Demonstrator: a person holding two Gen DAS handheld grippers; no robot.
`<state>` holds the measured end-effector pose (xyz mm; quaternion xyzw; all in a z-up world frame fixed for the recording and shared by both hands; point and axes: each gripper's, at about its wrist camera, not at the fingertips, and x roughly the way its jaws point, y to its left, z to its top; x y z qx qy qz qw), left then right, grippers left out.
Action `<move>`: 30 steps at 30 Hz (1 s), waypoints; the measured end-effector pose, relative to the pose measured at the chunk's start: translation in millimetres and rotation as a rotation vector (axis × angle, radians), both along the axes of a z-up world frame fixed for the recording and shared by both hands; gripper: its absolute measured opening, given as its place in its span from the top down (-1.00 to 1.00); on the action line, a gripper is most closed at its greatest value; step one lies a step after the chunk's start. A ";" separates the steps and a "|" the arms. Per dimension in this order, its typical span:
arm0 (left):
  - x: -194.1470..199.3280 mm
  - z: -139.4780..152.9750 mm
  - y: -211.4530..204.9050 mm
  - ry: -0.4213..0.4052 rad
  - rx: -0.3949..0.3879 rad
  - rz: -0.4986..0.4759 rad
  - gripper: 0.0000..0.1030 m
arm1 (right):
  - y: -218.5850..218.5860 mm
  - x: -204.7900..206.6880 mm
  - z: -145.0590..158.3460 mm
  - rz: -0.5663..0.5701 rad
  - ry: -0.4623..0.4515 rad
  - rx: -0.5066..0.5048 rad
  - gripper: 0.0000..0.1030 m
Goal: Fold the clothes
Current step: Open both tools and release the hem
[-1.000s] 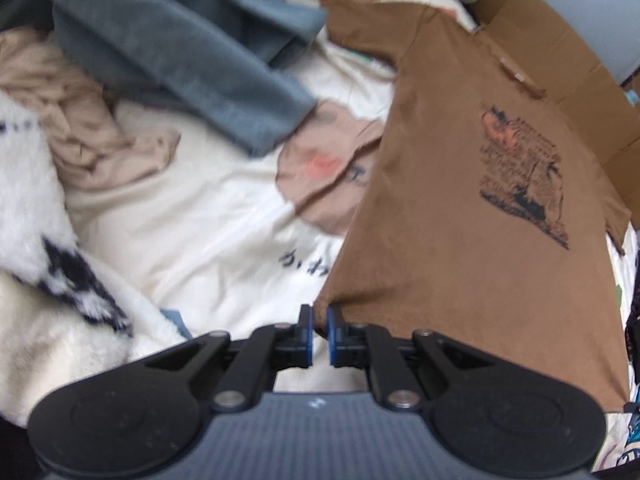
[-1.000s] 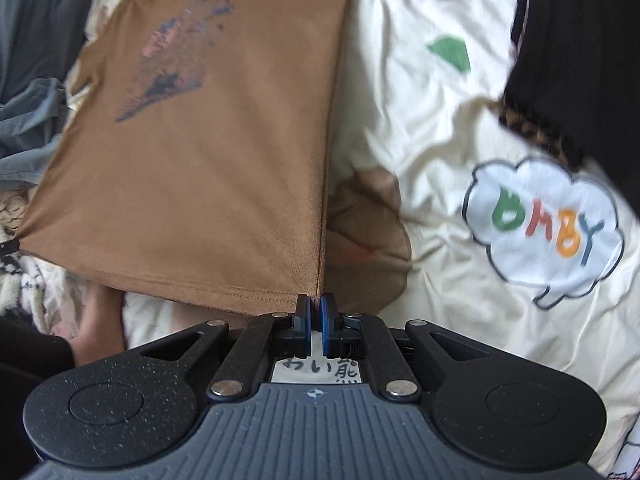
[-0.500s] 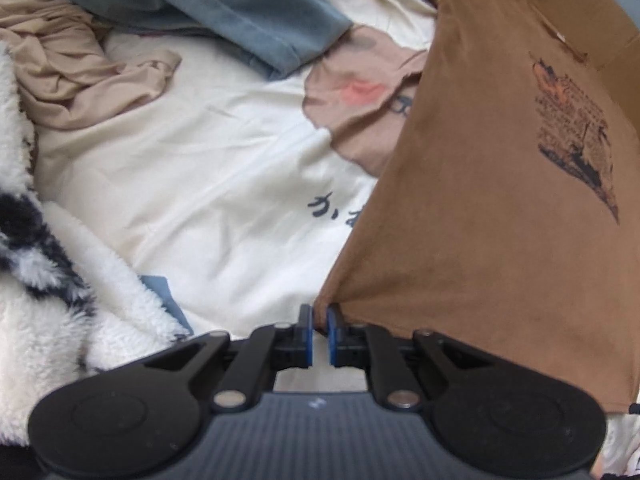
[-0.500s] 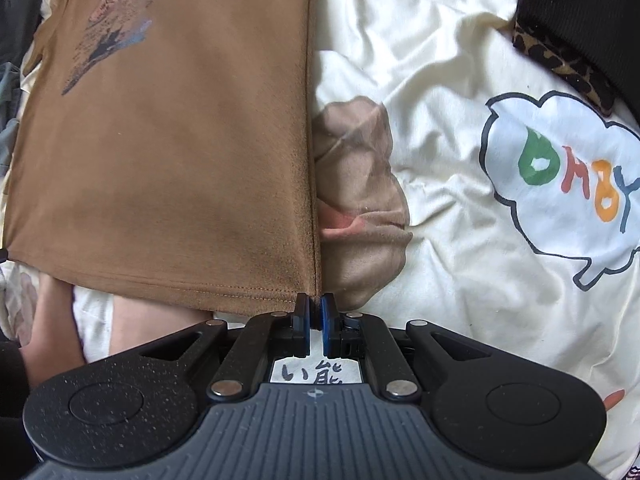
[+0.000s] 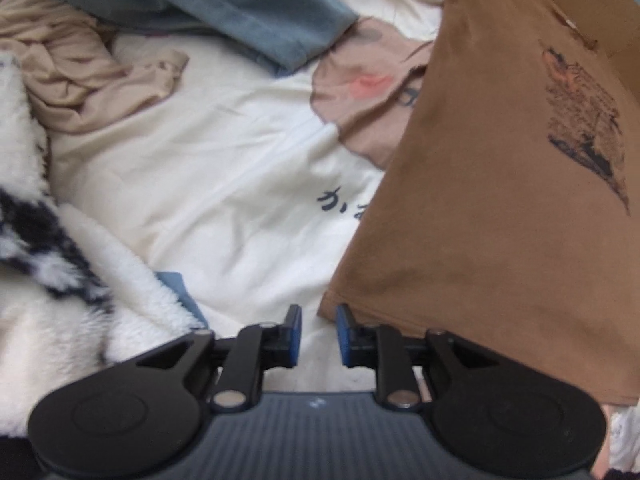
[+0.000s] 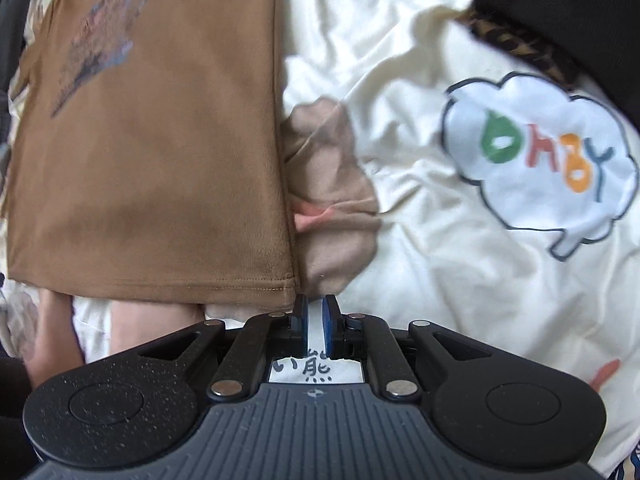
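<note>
Over the sheet [image 5: 208, 168] your left gripper [image 5: 318, 334] has just parted — shirt [image 5: 480, 220] corner freed; your right gripper [image 6: 316, 322] shows a slim gap, gripping nothing.

Your left wrist camera looks steeply down, close over the bedsheet [image 5: 224, 168]; your right wrist camera does likewise; both share the brown T-shirt [image 5: 500, 200] [image 6: 160, 160], seen from opposite hem corners.

A T-shirt [image 5: 500, 208] lies spread flat on a printed bedsheet [image 5: 224, 184], its hem nearest the cameras. To its left in the left wrist view, a towel [image 5: 224, 8] and crumpled garment [image 5: 80, 80] lie behind a fleece blanket [image 5: 60, 280].
</note>
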<state>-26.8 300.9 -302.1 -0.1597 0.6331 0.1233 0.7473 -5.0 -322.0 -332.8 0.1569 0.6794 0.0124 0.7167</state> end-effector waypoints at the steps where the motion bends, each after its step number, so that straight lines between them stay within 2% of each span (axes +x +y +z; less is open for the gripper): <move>1: -1.8 7.7 1.3 -0.009 0.002 0.001 0.36 | -4.2 -1.5 7.1 -0.006 -0.011 -0.001 0.87; 2: -3.7 15.1 3.9 -0.019 0.005 0.001 0.28 | -8.3 -3.1 14.1 -0.011 -0.022 -0.003 0.87; 9: -0.9 61.1 4.7 -0.064 0.002 0.014 0.24 | -34.8 -13.3 62.9 -0.056 -0.098 -0.014 0.78; 13: -0.4 85.6 1.1 -0.083 0.012 0.021 -0.14 | -47.6 -17.8 93.6 -0.072 -0.145 -0.022 0.59; 15: 0.2 99.4 -0.4 -0.096 0.017 0.013 -0.15 | -51.8 -20.7 108.7 -0.082 -0.169 -0.027 0.53; 17: 1.6 111.8 -2.0 -0.104 0.017 0.007 -0.29 | -55.0 -23.4 123.1 -0.093 -0.193 -0.034 0.52; 18: 2.2 117.9 -2.8 -0.110 0.017 0.002 -0.31 | -56.3 -24.6 129.5 -0.098 -0.204 -0.038 0.43; 19: 3.0 123.8 -3.5 -0.116 0.018 -0.002 -0.36 | -57.6 -25.8 137.1 -0.101 -0.218 -0.046 0.26; 21: 4.5 135.3 -4.7 -0.128 0.022 -0.011 -0.42 | -58.9 -28.6 149.1 -0.106 -0.241 -0.048 0.17; 25: 5.6 158.2 -5.9 -0.158 0.025 -0.018 -0.55 | -57.6 -35.7 168.9 -0.111 -0.269 -0.049 0.16; 30: 3.8 184.6 -5.0 -0.188 0.029 -0.015 -0.58 | -54.0 -44.9 189.5 -0.117 -0.308 -0.036 0.08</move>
